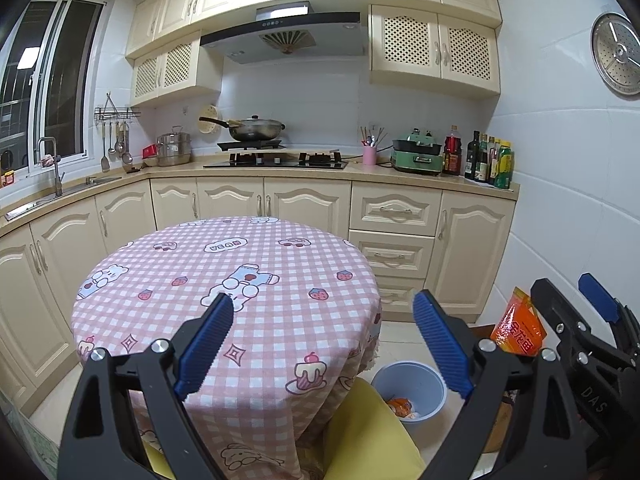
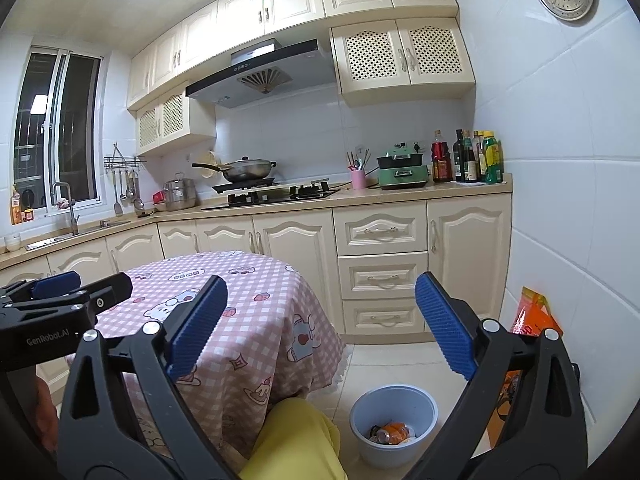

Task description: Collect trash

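left hand-held gripper (image 1: 324, 344) empty; bin (image 1: 408, 394) upright.

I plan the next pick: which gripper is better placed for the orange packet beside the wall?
Right: the right gripper, open, is next to the orange packet; the left gripper is farther, by the tablecloth.

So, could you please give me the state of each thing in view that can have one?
left gripper: open, nothing between its pads
right gripper: open, nothing between its pads
trash bin: upright on the floor beside the table, holding a crushed orange can and other scraps
table: covered by a pink checked cloth, no trash on it
wok: on the stove
cabinet doors: closed
drawers: closed
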